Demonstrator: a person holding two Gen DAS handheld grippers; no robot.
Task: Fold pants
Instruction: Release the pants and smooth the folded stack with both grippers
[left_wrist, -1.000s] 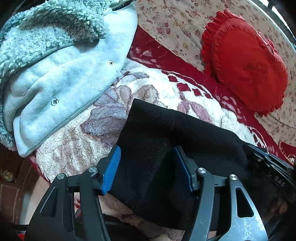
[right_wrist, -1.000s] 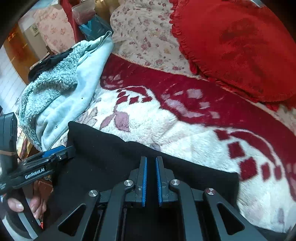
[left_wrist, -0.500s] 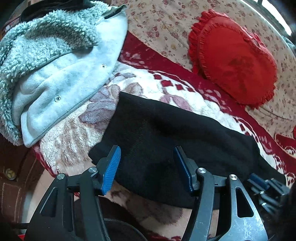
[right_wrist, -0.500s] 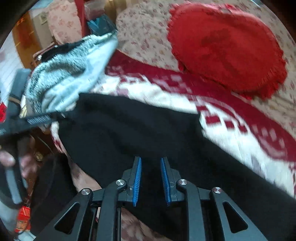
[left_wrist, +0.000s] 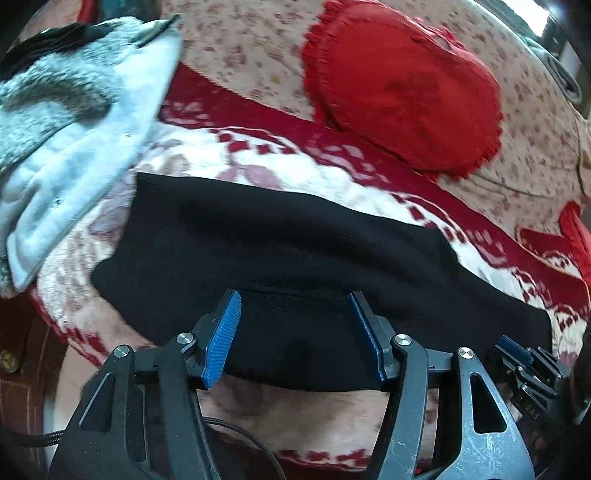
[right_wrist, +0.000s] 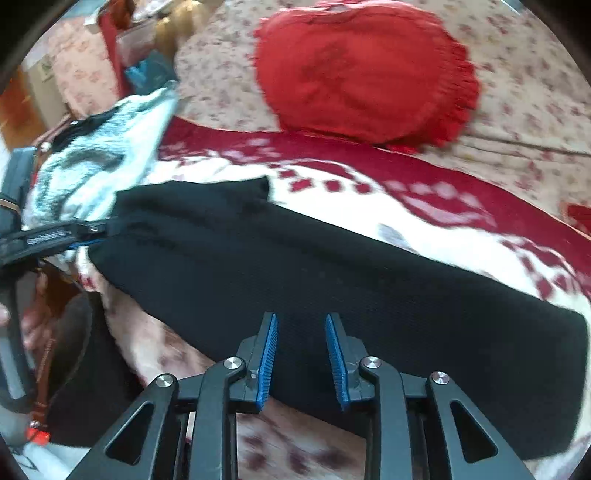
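One folded black pants (left_wrist: 295, 251), left gripper (left_wrist: 295, 332) fingers spread, right gripper (right_wrist: 301, 354) fingers opening, gripping nothing.

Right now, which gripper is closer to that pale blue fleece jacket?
The left. The left gripper sits at the end of the black pants right beside the jacket. The right gripper, jaws opening, hangs over the pants' near edge, farther along from the jacket.

Surface: I see a bed (left_wrist: 535, 147) under a cream floral sheet.
Blanket: a red-and-white fleece blanket (left_wrist: 295, 162) lies across it.
Pants: black pants (left_wrist: 280, 240) lie flat in a long band on my blanket.
Cushion: a red frilled cushion (right_wrist: 362, 70) rests on the sheet.
Jacket: a pale blue fleece jacket (left_wrist: 74, 140) overlaps the blanket's edge.
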